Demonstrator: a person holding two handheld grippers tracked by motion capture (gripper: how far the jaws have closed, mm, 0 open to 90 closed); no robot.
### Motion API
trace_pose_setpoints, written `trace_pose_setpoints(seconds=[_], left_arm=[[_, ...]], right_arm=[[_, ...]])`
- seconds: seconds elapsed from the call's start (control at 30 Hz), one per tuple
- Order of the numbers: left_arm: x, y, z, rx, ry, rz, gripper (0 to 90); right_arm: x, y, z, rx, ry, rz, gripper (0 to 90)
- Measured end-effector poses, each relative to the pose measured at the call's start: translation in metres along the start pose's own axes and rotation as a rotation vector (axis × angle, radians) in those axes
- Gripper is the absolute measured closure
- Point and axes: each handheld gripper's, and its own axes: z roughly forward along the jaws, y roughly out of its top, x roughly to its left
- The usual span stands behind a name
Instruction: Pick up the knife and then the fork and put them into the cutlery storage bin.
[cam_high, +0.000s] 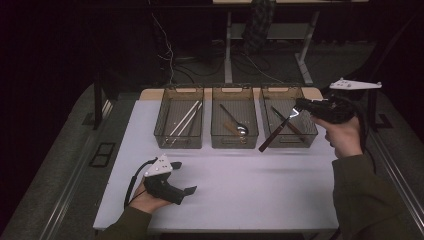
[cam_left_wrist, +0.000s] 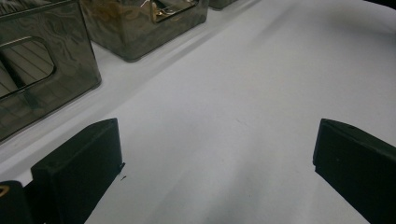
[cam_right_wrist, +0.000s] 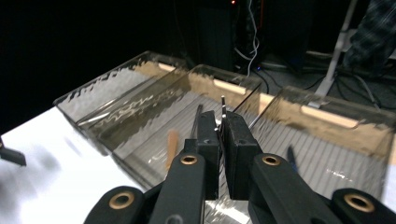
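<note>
A: What colour are the three bins (cam_high: 235, 125)?

B: Smoky, see-through brown, with tan handle strips at the far rims. They sit on a white table (cam_high: 235, 190).

A: And inside them?

B: Pale cream chopsticks (cam_high: 186, 119) in the left one, a silver spoon (cam_high: 239, 126) with an orange-brown piece beside it in the middle.

A: The knife (cam_high: 276, 131)?

B: Dark brown handle, bright silvery blade.

A: The tools?

B: The right gripper (cam_right_wrist: 222, 122) is black with brass-coloured rivets. The left gripper (cam_high: 167, 182) is black under a light grey plate. The sleeves are olive green.
</note>
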Motion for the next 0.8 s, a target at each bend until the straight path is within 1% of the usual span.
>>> trace_pose_setpoints(seconds=[0.1, 0.23, 0.3, 0.4, 0.5, 0.63, 0.7, 0.8], left_arm=[[0.0, 0.0, 0.001, 0.005, 0.001, 0.007, 0.5], [0.0, 0.0, 0.001, 0.004, -0.001, 0.013, 1.4], [0.001, 0.0, 0.001, 0.005, 0.001, 0.016, 1.4], [0.002, 0.0, 0.001, 0.004, 0.003, 0.015, 1.4], [0.0, 0.0, 0.003, 0.015, -0.001, 0.022, 1.7], [-0.001, 0.0, 0.004, 0.023, -0.003, 0.028, 1.7], [-0.001, 0.0, 0.005, 0.022, -0.004, 0.026, 1.7], [0.0, 0.0, 0.004, 0.02, -0.003, 0.025, 1.7]], right_arm=[[-0.006, 0.01, -0.007, -0.019, -0.016, 0.005, 85.5], [-0.019, 0.022, -0.017, -0.038, -0.066, 0.011, 85.5], [-0.026, 0.026, -0.02, -0.044, -0.083, 0.023, 85.5], [-0.037, 0.031, -0.024, -0.052, -0.127, 0.036, 85.5], [-0.048, 0.033, -0.025, -0.06, -0.154, 0.059, 85.5], [-0.06, 0.034, -0.026, -0.058, -0.2, 0.072, 85.5], [-0.066, 0.033, -0.025, -0.062, -0.213, 0.083, 85.5], [-0.071, 0.03, -0.019, -0.044, -0.222, 0.098, 85.4]])
